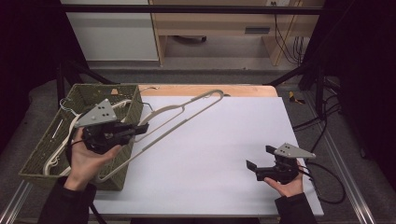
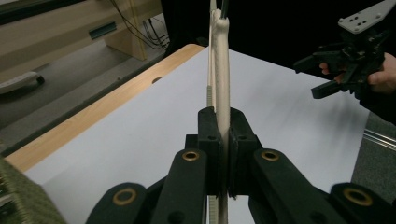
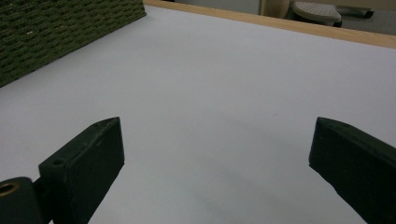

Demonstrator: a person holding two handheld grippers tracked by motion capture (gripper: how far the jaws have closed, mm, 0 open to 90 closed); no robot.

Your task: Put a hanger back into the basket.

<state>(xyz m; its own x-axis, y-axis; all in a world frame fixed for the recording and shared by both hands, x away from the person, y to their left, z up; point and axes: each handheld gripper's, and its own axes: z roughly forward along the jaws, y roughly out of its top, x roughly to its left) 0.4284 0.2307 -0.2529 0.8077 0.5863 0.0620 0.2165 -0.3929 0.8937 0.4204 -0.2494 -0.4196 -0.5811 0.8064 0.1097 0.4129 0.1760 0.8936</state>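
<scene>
My left claw [image 1: 140,129] is clamped tight on the cream plastic hanger [image 1: 184,114], its two black jaws pinching one thin bar of it; in the left gripper view that bar [image 2: 221,74] runs straight up between the pads and away from me. Taking the woven green basket [image 1: 49,144] as my landmark, the left claw sits just over the basket's right-hand wall, and the hanger slants up and away from there: its lower end lies across the basket's near right corner, its hook end reaches out past the basket's far right corner, above the white counter [image 1: 219,154] and close to the wooden strip along the counter's far edge. More pale hangers [image 1: 60,140] lie inside the basket, heaped along its left and middle; I cannot tell how many. My right claw [image 1: 261,157] is well apart from the basket, off to its right near the counter's front right corner, pointing back toward the basket. Its jaws stand wide apart with nothing between them, and the right gripper view shows bare white counter [image 3: 210,102] in the gap, with the basket's woven side [image 3: 56,32] beyond at the upper left.
</scene>
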